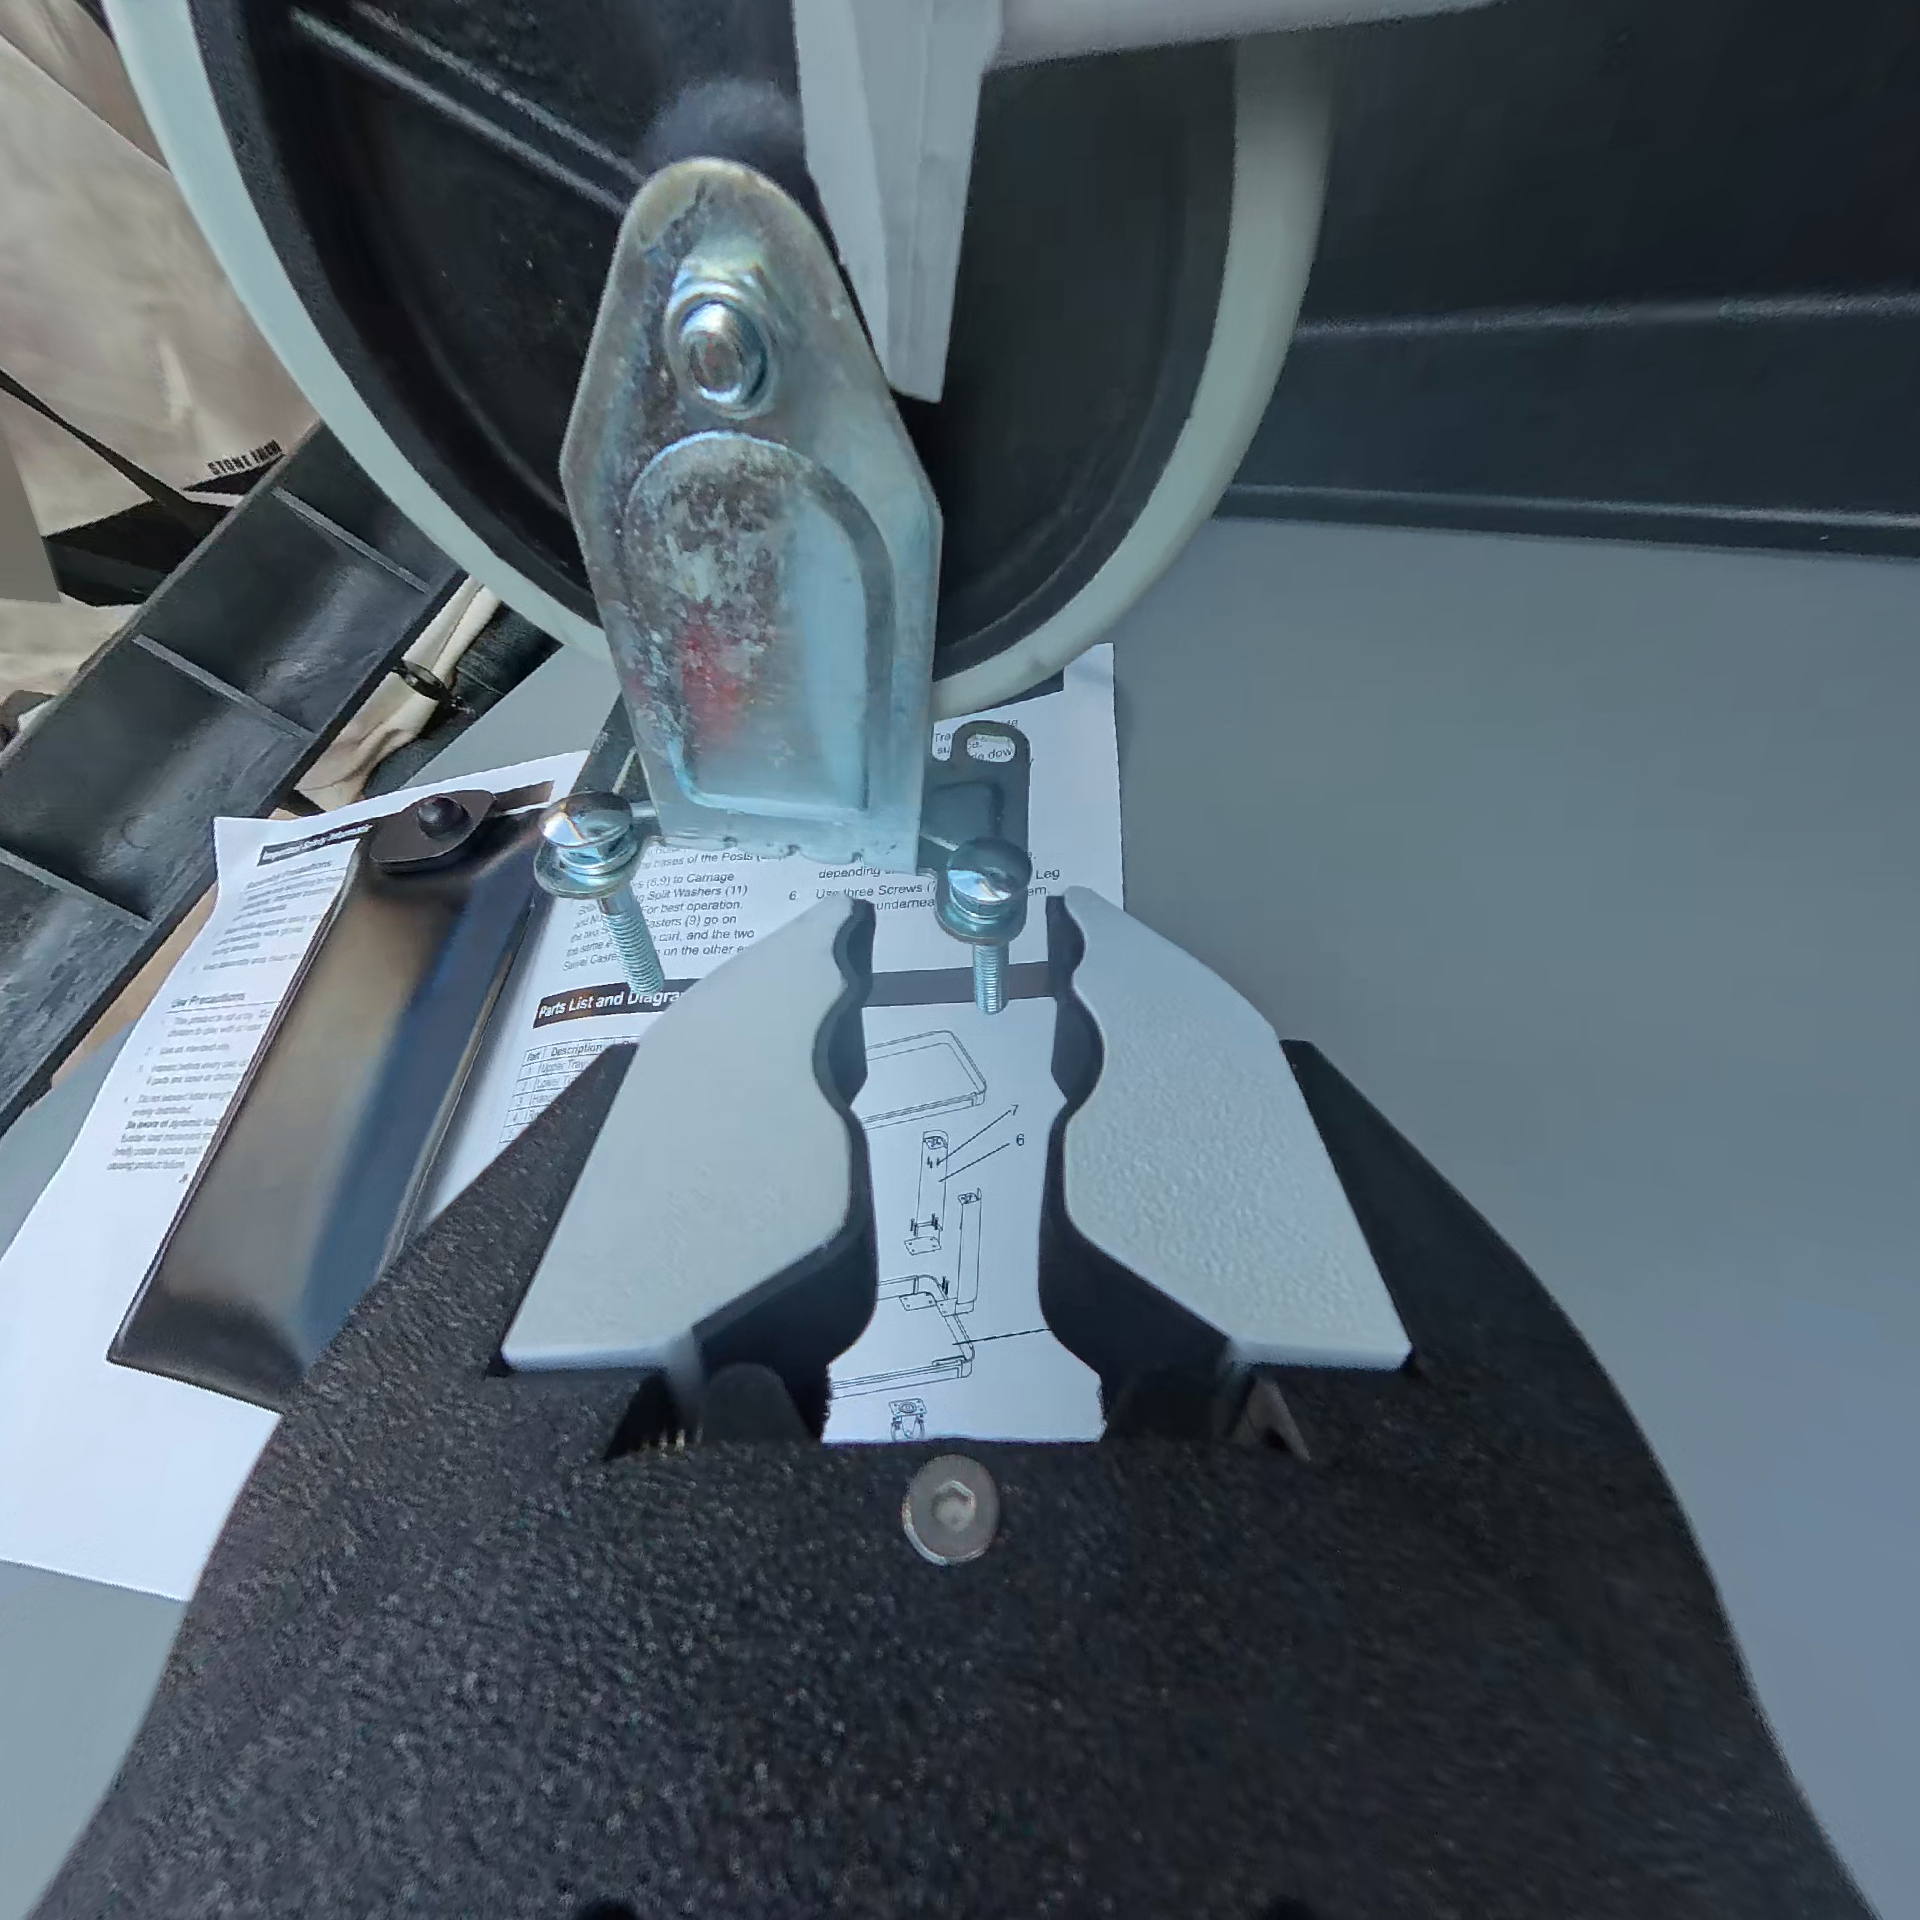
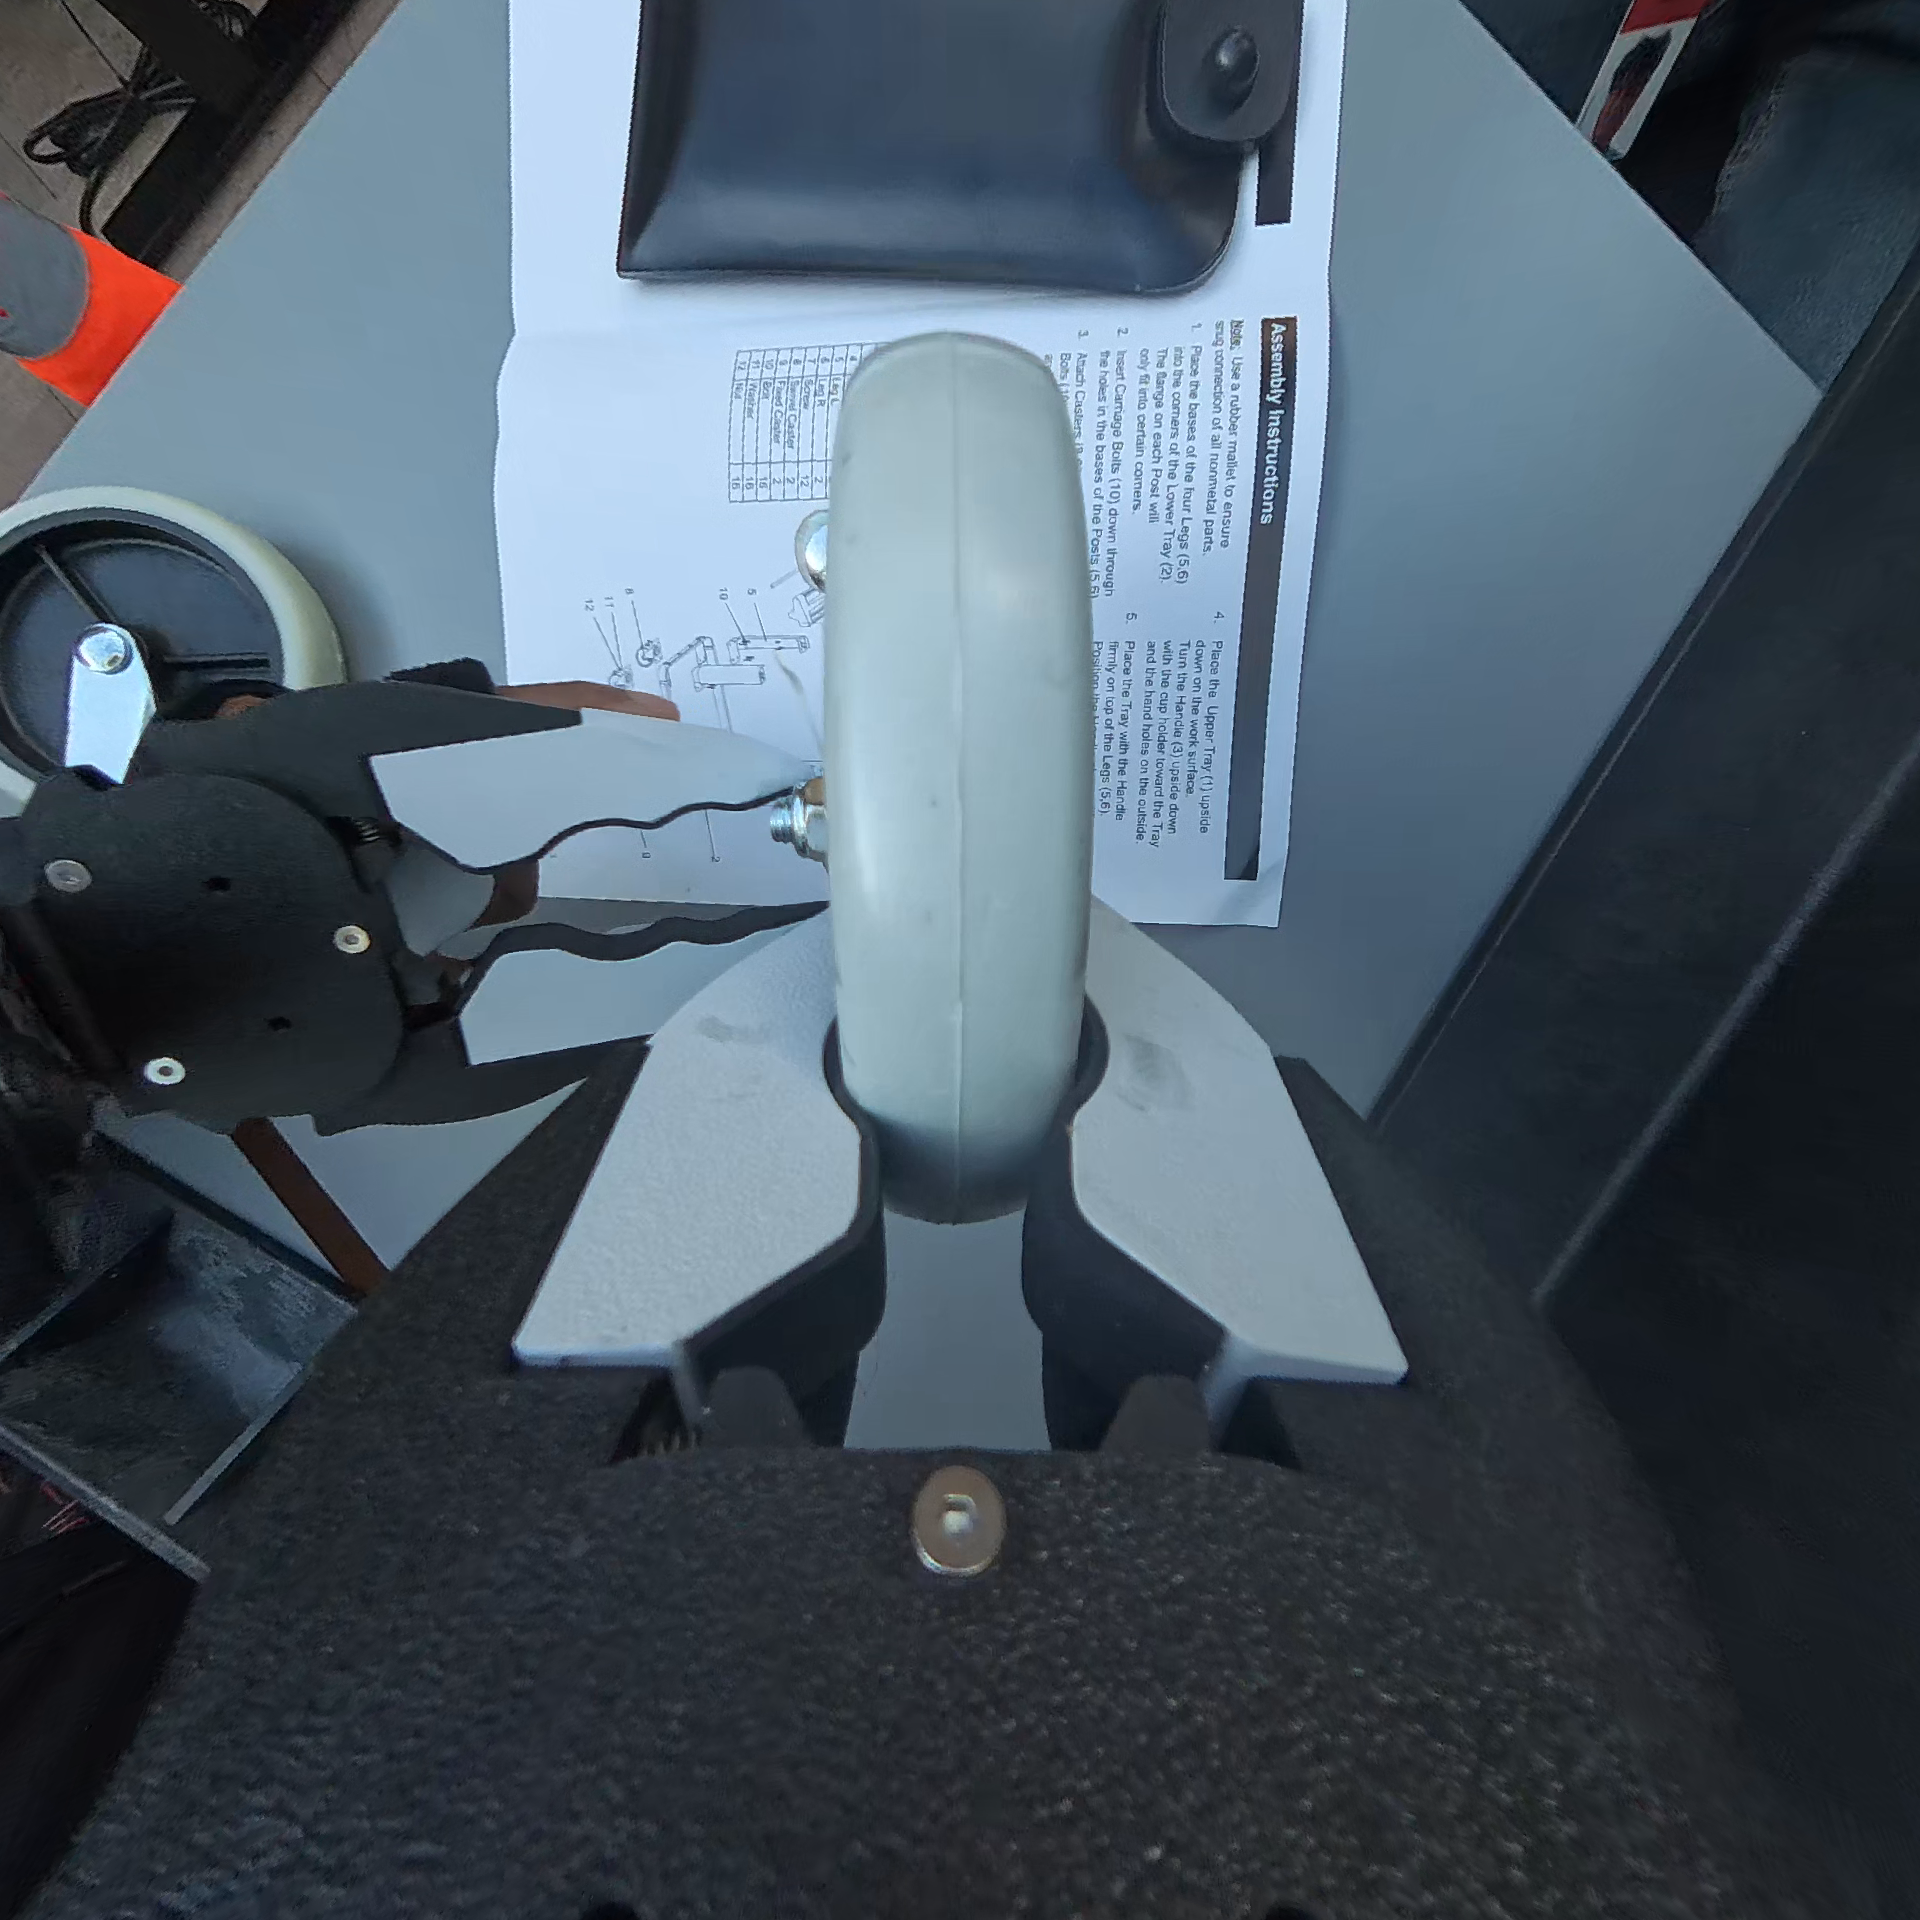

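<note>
My right gripper (image 2: 961,971) is shut on the grey tread of a caster wheel (image 2: 961,727) and holds it upright above a printed instruction sheet (image 2: 644,416). In the left wrist view the caster's metal bracket (image 1: 748,540) faces me, with two screws hanging from its base plate. My left gripper (image 1: 958,906) is open. The right screw (image 1: 985,925) stands between its fingertips with a gap on each side; the left screw (image 1: 613,894) is outside them. The right wrist view shows the left gripper (image 2: 810,842) open beside the wheel, at a screw's threaded end (image 2: 798,821).
A black pouch with a snap (image 1: 312,1091) lies on the sheet, also in the right wrist view (image 2: 925,135). A second caster (image 2: 156,623) lies at the left on the grey table (image 1: 1558,935). Black plastic cart parts (image 2: 1714,935) flank the table, also at the left (image 1: 156,727). The left gripper's tips are roughly 8 cm from the right gripper's.
</note>
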Motion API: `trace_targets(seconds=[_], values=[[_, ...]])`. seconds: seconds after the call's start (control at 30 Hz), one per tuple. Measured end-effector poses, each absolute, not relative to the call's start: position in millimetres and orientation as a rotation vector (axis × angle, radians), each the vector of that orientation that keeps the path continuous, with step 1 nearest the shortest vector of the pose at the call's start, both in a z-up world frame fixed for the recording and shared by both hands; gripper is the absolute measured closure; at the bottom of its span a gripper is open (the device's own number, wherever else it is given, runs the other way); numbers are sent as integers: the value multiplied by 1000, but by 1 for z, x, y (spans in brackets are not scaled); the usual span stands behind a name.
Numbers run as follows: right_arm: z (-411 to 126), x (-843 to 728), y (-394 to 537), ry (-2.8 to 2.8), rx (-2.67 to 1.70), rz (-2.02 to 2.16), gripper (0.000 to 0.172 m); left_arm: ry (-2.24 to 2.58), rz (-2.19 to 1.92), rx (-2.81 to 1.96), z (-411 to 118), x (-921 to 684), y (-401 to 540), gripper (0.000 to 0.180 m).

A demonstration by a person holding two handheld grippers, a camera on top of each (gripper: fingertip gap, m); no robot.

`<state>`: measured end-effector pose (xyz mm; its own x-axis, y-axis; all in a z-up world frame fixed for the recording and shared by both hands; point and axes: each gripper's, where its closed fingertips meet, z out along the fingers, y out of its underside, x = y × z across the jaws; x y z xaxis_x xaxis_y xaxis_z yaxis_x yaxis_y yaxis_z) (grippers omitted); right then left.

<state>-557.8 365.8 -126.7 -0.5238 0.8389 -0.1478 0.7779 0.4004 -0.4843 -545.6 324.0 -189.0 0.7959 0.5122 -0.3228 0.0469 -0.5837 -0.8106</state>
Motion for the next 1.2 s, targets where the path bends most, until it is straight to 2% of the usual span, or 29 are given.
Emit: trace_targets(seconds=[0.47,0.83,1.2], values=[[-145,-541,381,-2617,-1432,631,143,-351,369,-1988,-134,-472,278,146],[-152,-537,385,-2616,-1477,618,143,-355,303,-1809,-117,-451,230,148],[-166,-538,390,-2540,-1678,935,144,-344,262,-1632,-103,-441,202,153]])
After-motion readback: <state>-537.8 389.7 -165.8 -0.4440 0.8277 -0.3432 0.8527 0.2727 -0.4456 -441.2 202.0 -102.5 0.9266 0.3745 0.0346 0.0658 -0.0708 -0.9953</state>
